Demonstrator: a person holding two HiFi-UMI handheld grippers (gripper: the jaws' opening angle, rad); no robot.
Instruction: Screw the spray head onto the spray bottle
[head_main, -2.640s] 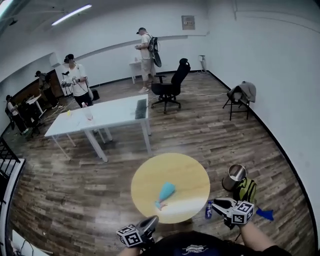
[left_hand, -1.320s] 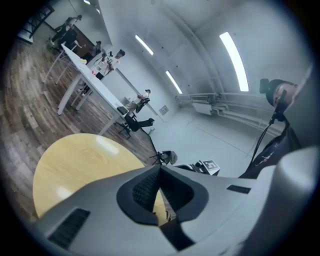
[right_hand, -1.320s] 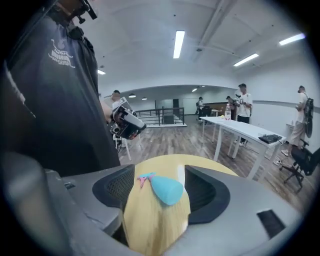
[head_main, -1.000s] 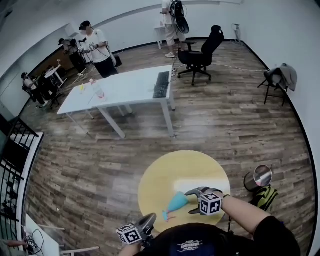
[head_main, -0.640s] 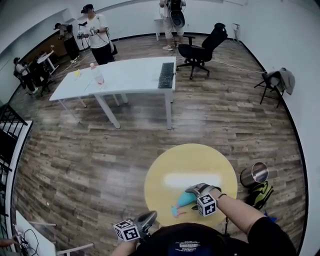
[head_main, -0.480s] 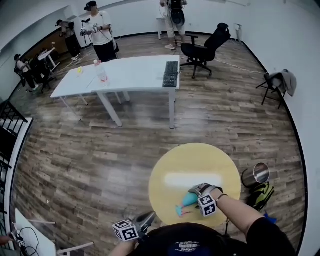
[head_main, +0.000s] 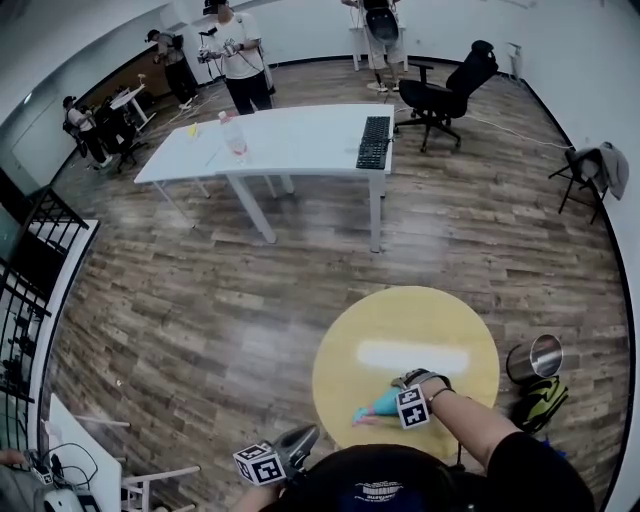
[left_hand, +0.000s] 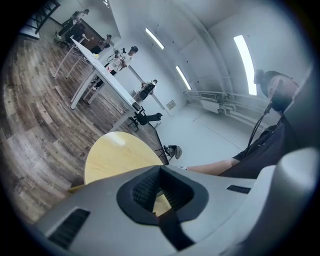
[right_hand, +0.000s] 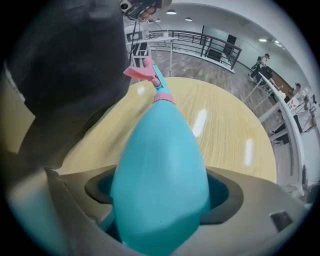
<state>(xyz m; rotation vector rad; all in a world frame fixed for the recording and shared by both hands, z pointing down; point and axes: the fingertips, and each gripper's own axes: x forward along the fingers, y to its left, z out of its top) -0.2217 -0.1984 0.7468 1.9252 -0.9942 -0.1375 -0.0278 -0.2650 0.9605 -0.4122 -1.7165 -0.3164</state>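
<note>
Right gripper jaws, just opened wide, straddle the teal spray bottle lying on the tabletop, not clamping. The pink spray head sits beyond them at its neck. Left gripper jaws are together, empty. Tightening looks undone.
</note>
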